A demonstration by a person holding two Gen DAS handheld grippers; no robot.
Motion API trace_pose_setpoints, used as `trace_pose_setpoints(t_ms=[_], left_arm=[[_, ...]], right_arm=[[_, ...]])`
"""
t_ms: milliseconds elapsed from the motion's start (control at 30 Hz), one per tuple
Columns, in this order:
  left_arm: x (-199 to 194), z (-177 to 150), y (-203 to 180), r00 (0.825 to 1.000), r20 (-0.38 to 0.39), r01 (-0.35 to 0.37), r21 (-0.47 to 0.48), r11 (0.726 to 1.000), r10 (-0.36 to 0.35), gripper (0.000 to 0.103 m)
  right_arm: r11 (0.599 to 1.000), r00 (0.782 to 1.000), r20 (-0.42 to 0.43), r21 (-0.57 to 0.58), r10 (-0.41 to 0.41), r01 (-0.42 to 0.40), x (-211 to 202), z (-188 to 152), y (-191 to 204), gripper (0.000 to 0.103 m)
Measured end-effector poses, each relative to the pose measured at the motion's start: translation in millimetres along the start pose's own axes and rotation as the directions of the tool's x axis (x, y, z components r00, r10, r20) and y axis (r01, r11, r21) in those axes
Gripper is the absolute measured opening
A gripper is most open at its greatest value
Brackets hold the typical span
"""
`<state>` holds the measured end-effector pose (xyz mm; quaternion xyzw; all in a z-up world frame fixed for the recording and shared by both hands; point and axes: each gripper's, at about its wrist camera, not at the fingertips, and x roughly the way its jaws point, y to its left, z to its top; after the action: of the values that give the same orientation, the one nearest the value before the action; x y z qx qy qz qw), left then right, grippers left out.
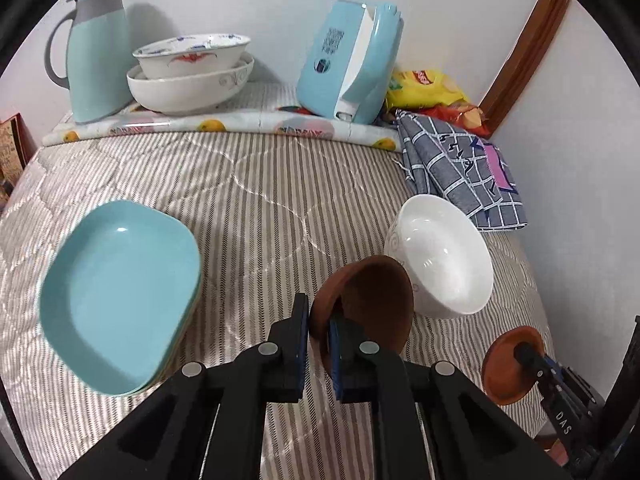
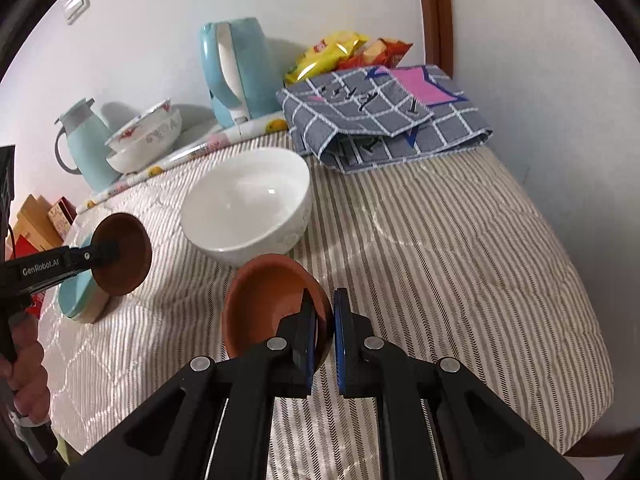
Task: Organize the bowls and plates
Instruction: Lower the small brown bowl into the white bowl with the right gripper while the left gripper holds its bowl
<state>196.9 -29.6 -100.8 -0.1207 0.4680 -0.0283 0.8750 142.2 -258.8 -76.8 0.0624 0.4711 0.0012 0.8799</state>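
Both grippers' fingers clamp empty brown bowls, left point(image 1: 362, 308) and right point(image 2: 272, 304), beside an empty white bowl point(image 2: 248, 204).

Left tool point(image 1: 319, 322): jaws clamped on the rim of a brown bowl point(image 1: 372, 312), pitched steeply downward, bowl clear of the bed. Right tool point(image 2: 324, 320): same pitch, jaws pinched on a second brown bowl point(image 2: 272, 304). Left hand point(image 2: 24, 376) wraps its tool's grip, left of that bowl.

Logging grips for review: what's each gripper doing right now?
Left gripper: shut on a brown bowl.
Right gripper: shut on another brown bowl.
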Motion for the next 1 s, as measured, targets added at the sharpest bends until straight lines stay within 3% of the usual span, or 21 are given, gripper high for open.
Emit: trace_pose_setpoints(t_ms=[500, 1000], left_arm=[[-39, 12, 29, 0.998, 0.061, -0.007, 0.001, 1.0, 0.007, 0.01], [-31, 31, 63, 0.997, 0.071, -0.015, -0.053, 0.998, 0.018, 0.01]], right_arm=[[0.999, 0.999, 0.041, -0.004, -0.033, 0.033, -17, 36, 22, 0.008], [0.998, 0.999, 0.008, -0.044, -0.045, 0.045, 21, 68, 44, 0.008]])
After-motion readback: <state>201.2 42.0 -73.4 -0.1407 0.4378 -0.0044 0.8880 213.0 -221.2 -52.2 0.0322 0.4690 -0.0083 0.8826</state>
